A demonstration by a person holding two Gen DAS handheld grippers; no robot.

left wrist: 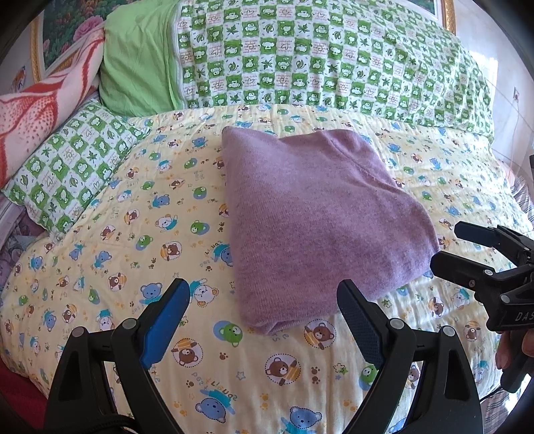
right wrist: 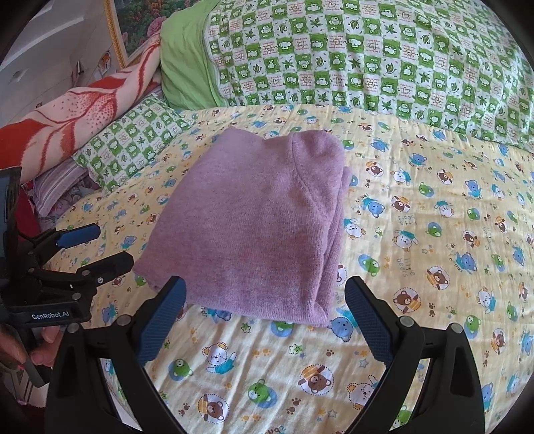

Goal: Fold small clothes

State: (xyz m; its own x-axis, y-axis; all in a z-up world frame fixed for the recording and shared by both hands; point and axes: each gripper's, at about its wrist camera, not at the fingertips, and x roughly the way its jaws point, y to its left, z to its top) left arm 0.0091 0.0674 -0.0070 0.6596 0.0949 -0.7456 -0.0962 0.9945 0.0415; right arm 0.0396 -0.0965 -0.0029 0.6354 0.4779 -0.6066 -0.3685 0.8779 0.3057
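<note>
A purple knit garment [left wrist: 310,213] lies folded into a compact rectangle on the yellow bear-print sheet [left wrist: 133,233]; it also shows in the right wrist view [right wrist: 253,227]. My left gripper [left wrist: 263,297] is open and empty, just in front of the garment's near corner. It also shows at the left edge of the right wrist view [right wrist: 106,245]. My right gripper [right wrist: 265,293] is open and empty, its fingers on either side of the garment's near edge. It appears at the right of the left wrist view [left wrist: 447,245], beside the garment's right corner.
A green checked quilt [left wrist: 333,60] lies along the back of the bed. A small green checked pillow [left wrist: 70,167] and a red and white blanket [left wrist: 36,113] are at the left. A framed flower picture [left wrist: 66,30] hangs behind.
</note>
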